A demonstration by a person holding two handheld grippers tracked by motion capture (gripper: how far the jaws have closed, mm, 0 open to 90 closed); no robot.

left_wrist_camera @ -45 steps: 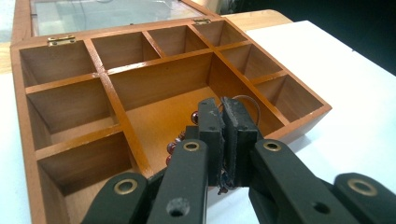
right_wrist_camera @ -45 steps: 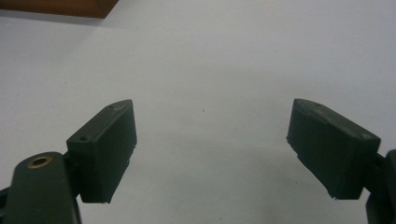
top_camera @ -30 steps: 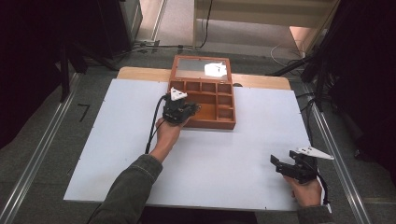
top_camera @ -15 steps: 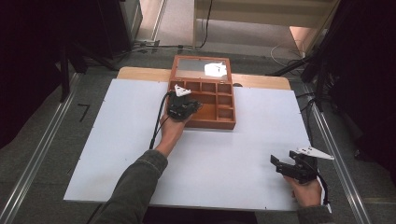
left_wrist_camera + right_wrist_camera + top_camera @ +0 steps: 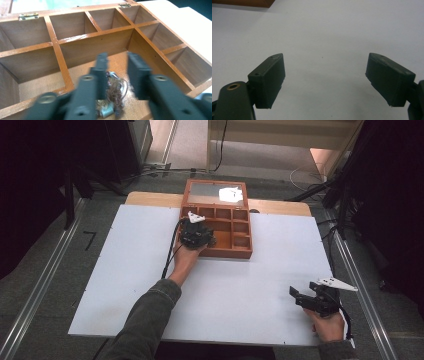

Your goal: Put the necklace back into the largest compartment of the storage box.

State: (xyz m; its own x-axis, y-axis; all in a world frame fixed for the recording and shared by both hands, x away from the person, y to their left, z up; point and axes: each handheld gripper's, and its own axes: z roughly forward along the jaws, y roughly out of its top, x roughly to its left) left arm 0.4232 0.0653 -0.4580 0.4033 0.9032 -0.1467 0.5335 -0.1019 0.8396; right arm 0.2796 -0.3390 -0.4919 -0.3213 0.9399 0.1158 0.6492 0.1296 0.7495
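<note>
Left gripper (image 5: 116,75) over wooden box (image 5: 218,251) on counter (image 5: 125,285), jaws just opening, apart around brownish tangle (image 5: 115,91) lying in large front compartment; best lifted straight up, clear of dividers; right gripper (image 5: 325,82) wide apart, empty, near counter's edge.

Overhead light falls evenly on the white worktop (image 5: 150,270); the surroundings at 9 and 3 o'clock are near black. A glare patch burns out on the glass lid (image 5: 231,194) of the wooden box (image 5: 235,251) at 12 o'clock. In the left gripper view the near jaws are smeared by blur. The right gripper view is sharp, with soft shadows under its jaws.
</note>
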